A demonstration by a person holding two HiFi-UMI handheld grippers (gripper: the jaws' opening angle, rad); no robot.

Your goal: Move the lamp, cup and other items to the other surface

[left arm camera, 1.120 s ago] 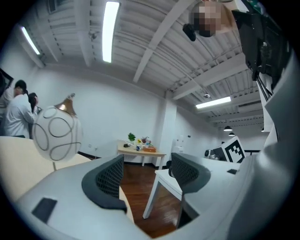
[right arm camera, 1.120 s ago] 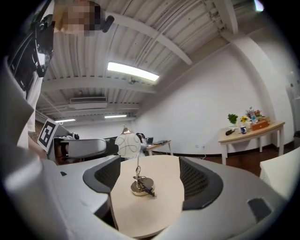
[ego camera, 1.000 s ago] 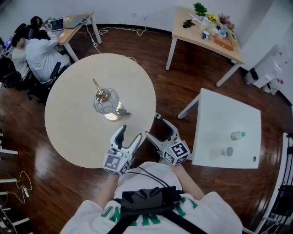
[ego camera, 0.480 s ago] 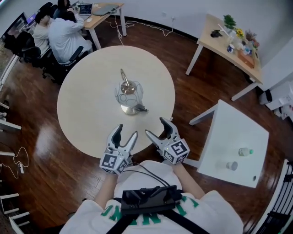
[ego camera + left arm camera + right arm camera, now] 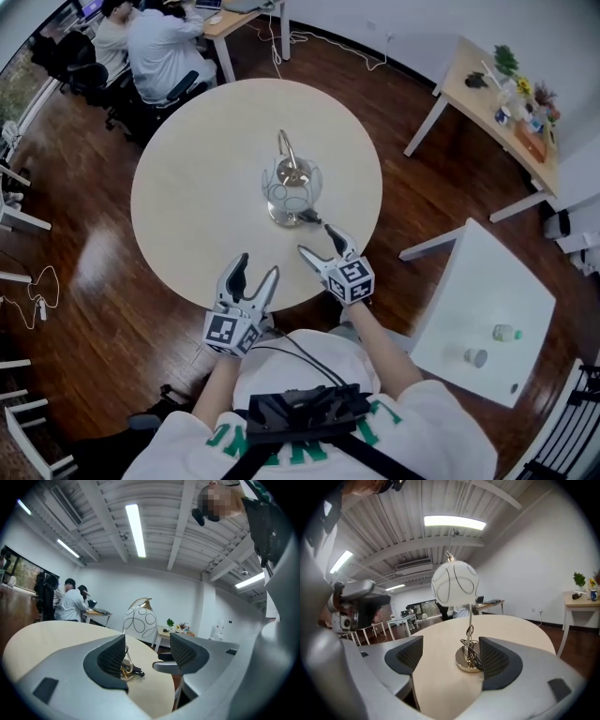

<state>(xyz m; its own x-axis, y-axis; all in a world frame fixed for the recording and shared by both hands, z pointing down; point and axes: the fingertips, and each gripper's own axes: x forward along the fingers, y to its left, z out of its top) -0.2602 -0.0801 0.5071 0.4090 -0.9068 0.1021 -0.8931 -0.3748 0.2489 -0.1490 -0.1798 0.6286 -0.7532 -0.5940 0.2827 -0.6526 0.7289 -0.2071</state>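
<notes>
A lamp (image 5: 292,186) with a white globe shade and brass base stands in the middle of the round beige table (image 5: 187,187). My right gripper (image 5: 319,241) reaches over the table's near edge, just short of the lamp's base (image 5: 468,660) and cord. It is open; its jaws have just been closing slightly, with nothing between the pads. My left gripper (image 5: 256,266) is open and empty at the table's near rim, farther from the lamp (image 5: 139,623). A cup (image 5: 477,357) and a small bottle (image 5: 507,332) stand on the white square table (image 5: 469,281) to the right.
People sit at a desk (image 5: 169,42) beyond the round table at the back left. A wooden table (image 5: 487,103) with plants and small items stands at the back right. Cables lie on the dark wood floor (image 5: 42,291) at the left.
Both grippers have moved forward toward the lamp. The right one has gone farther and lower, from beside the table's edge to just short of the lamp's base.
</notes>
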